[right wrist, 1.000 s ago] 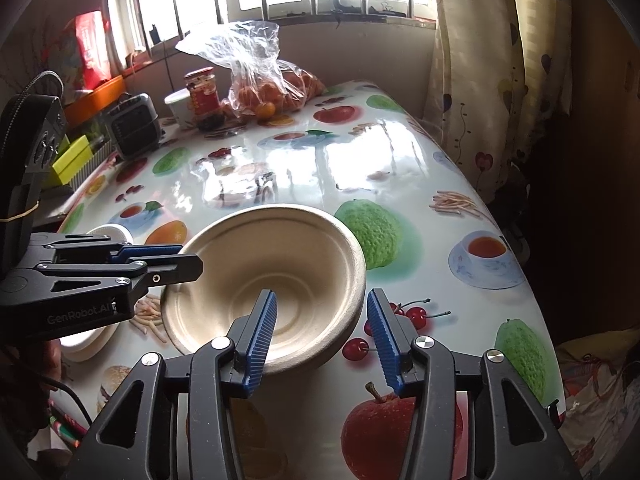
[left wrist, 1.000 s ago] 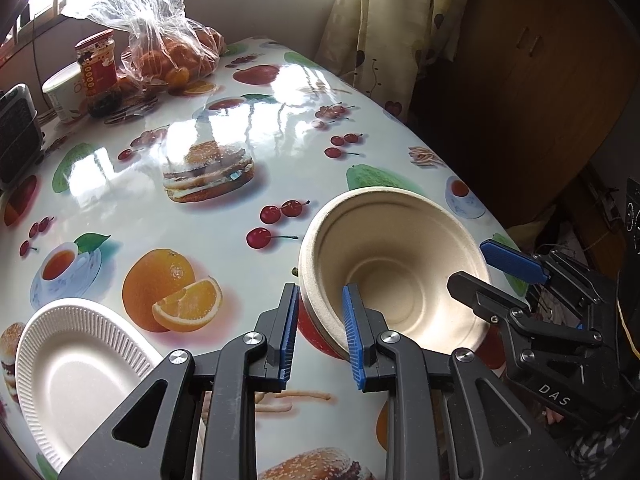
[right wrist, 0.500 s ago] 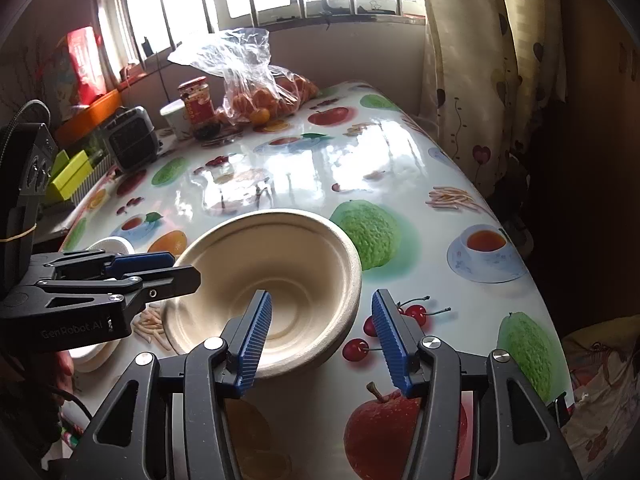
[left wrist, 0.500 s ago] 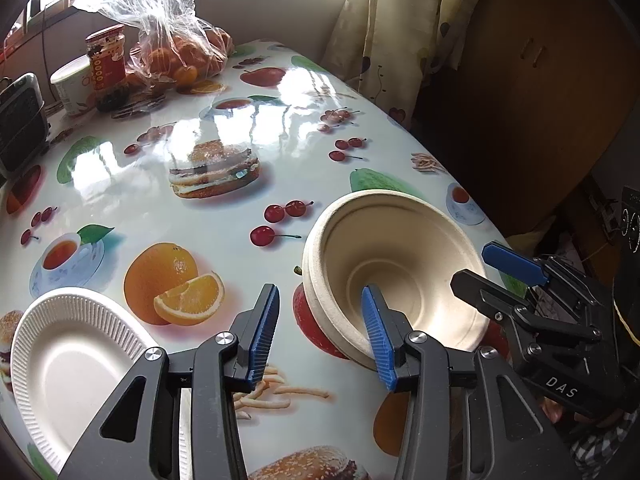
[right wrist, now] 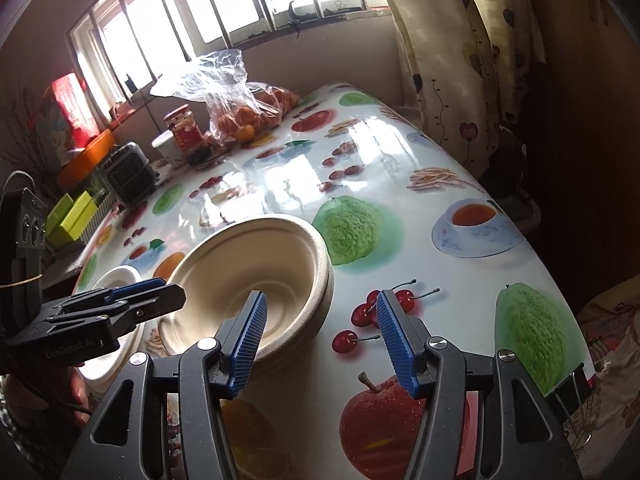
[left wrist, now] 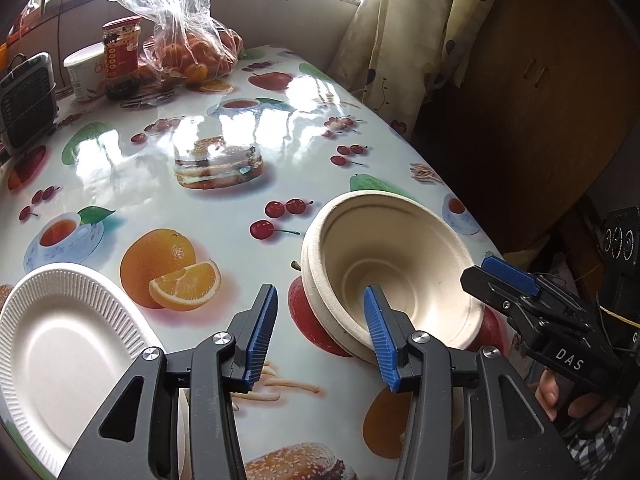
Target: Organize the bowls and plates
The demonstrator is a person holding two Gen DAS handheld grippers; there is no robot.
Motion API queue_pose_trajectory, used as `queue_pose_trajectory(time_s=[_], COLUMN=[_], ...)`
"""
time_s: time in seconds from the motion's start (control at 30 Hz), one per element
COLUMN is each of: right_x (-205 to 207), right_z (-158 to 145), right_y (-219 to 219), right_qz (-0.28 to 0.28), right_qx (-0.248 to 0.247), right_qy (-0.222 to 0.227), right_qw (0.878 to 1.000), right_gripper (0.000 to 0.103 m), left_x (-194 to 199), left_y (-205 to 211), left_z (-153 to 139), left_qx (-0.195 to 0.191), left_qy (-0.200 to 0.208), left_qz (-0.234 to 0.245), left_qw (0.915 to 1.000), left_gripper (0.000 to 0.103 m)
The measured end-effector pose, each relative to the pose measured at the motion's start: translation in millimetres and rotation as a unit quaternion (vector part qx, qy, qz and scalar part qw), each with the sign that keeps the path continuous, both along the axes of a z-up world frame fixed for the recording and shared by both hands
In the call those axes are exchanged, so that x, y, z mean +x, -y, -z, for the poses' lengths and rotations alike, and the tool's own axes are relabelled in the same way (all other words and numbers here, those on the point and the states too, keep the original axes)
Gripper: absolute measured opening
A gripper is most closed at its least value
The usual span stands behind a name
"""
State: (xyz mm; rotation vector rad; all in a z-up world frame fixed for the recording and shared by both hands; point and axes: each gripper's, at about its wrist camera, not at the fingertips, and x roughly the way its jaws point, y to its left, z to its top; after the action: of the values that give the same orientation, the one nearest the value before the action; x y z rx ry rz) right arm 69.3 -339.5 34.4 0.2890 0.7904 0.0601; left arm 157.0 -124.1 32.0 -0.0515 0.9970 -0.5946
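1. Bowls (left wrist: 392,268): a nested pair of beige paper ones sits near the table's right edge in the left wrist view, rims stacked one on the other and tipped a bit toward the left gripper (left wrist: 320,332).
2. That left gripper has its jaws apart. They've just been opening, and nothing is pinched: the bowls' near rim runs behind the right blue pad (left wrist: 380,344), the left pad is over bare tablecloth.
3. The right gripper (right wrist: 326,338) is the same deal. Its jaws are spread, they were opening a moment ago, and they press on nothing. Its left pad sits in front of the bowls' rim, the right one is over the printed cherries.
4. Each gripper shows up in the other's camera, on opposite sides of the bowls. A person's fingers (left wrist: 550,394) wrap the right one's handle.
5. A white ribbed paper plate (left wrist: 60,352) lies flat at the table's near left corner, well apart from the bowls.
6. Farther out, by the window: a clear bag of oranges (left wrist: 192,48), a red-lidded jar (left wrist: 122,52), a white tub (left wrist: 84,70) and a small dark fan-like box (left wrist: 26,100).
7. The fruit-print table (left wrist: 240,92) is glossy with window glare.
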Motion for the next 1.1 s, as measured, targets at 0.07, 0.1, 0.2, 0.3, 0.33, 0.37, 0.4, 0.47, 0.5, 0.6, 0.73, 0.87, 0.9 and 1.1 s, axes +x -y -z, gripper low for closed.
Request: queue_pose_trajectory(time_s=[0.07, 0.1, 0.2, 0.3, 0.33, 0.37, 0.4, 0.47, 0.5, 0.6, 0.73, 0.87, 0.9, 1.1], right_x=[2.0, 2.5, 7.2, 11.7, 12.7, 13.4, 13.9, 14.7, 15.9, 16.6, 17.3, 18.3, 18.8, 20.5], right_z=[2.7, 4.4, 9.5, 13.8, 14.7, 15.3, 15.7, 16.2, 16.3, 16.1, 17.1, 17.7, 17.9, 17.0], right_y=[0.3, 1.0, 0.8, 1.1, 0.7, 0.0, -0.5, -0.8, -1.0, -2.3, -0.1, 1.4, 1.4, 1.0], right_qz=[-0.007, -0.008, -0.011, -0.019, -0.022, -0.023, -0.025, -0.028, -0.029, -0.030, -0.025, -0.022, -0.020, -0.016], right_qx=[0.012, 0.016, 0.021, 0.041, 0.044, 0.045, 0.047, 0.055, 0.058, 0.059, 0.068, 0.075, 0.074, 0.079], right_qy=[-0.001, -0.002, -0.009, -0.017, -0.018, -0.020, -0.020, -0.021, -0.021, -0.022, -0.025, -0.028, -0.030, -0.035], right_qw=[1.000, 1.000, 1.000, 0.999, 0.999, 0.999, 0.998, 0.998, 0.998, 0.998, 0.997, 0.997, 0.997, 0.996], right_gripper=[0.057, 0.057, 0.056, 0.044, 0.041, 0.040, 0.039, 0.038, 0.036, 0.033, 0.029, 0.028, 0.027, 0.027], left_x=[1.3, 1.8, 3.3, 6.6, 7.1, 7.6, 8.0, 8.7, 8.8, 9.0, 9.3, 9.4, 9.3, 9.2], left_y=[0.0, 0.8, 1.1, 0.4, 0.4, 0.0, 0.2, 0.4, 0.9, 2.9, 2.4, 3.9, 4.3, 4.5], left_z=[3.3, 4.9, 7.7, 10.9, 11.9, 12.9, 13.9, 15.4, 15.5, 15.1, 16.0, 15.2, 14.8, 14.5], left_qx=[-0.006, -0.007, -0.012, -0.022, -0.023, -0.025, -0.028, -0.032, -0.033, -0.031, -0.028, -0.025, -0.025, -0.022], left_qy=[-0.009, -0.010, -0.017, -0.033, -0.035, -0.039, -0.042, -0.047, -0.047, -0.046, -0.047, -0.046, -0.046, -0.047], left_qz=[-0.002, -0.001, -0.001, -0.002, -0.003, -0.003, -0.002, -0.003, -0.003, -0.003, -0.007, -0.008, -0.009, -0.011], left_qw=[0.9999, 0.9999, 0.9998, 0.9992, 0.9991, 0.9989, 0.9987, 0.9984, 0.9983, 0.9985, 0.9985, 0.9986, 0.9986, 0.9986], left_gripper=[0.046, 0.046, 0.046, 0.046, 0.044, 0.042, 0.040, 0.036, 0.034, 0.026, 0.024, 0.024, 0.024, 0.024])
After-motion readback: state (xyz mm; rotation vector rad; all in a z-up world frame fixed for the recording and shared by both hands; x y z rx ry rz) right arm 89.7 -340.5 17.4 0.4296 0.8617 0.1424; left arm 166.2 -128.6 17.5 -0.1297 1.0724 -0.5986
